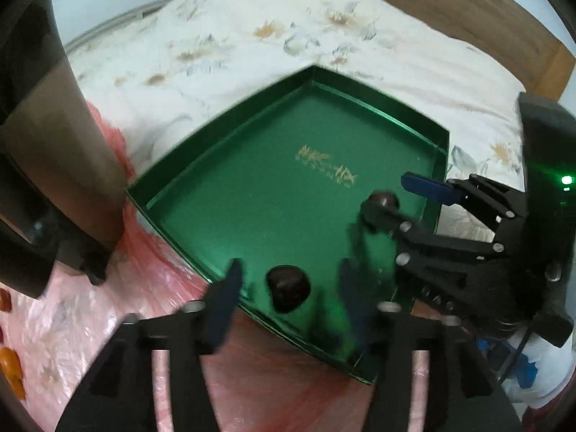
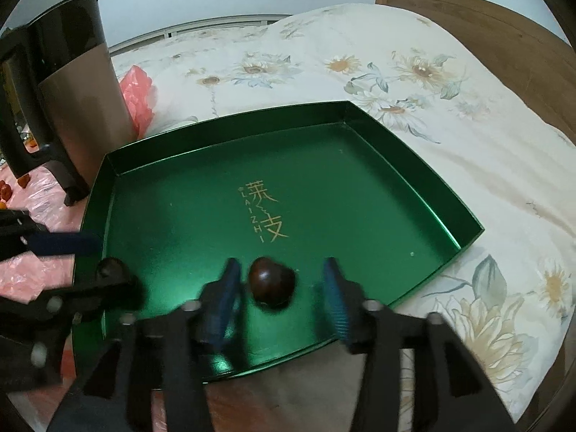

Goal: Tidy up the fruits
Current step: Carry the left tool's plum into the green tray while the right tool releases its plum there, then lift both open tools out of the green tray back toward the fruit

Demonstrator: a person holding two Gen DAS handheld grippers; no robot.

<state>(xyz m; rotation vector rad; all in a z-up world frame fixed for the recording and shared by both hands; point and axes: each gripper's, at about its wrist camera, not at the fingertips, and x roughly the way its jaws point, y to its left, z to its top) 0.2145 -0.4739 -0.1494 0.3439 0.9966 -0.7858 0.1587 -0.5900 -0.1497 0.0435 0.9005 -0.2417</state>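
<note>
Left gripper: jaws apart, blue pads either side of a dark fruit without touching it; nothing gripped.
Near fruit: dark reddish-brown, glossy, lying on the tray floor close to the near rim, between the left gripper's pads.
Right gripper: jaws wide, blue pads flanking the second fruit; released, clear gap on the right side, left pad just beside the fruit.
Second fruit: same dark brown kind, on the tray floor near the front edge, below the gold lettering.
Green tray: shallow, metallic, gold characters printed mid-floor; both fruits inside it, apart from each other.
Pink plastic sheet: crinkled, under the tray's near-left corner.
Loose fruits: orange-red pieces on the pink sheet at far left, blurred.
Dark bin: tall, brown and black, standing left of the tray.
Floral bedding: cream with daisy print, behind and right of the tray.
Wooden headboard: farthest back, at right.
</note>
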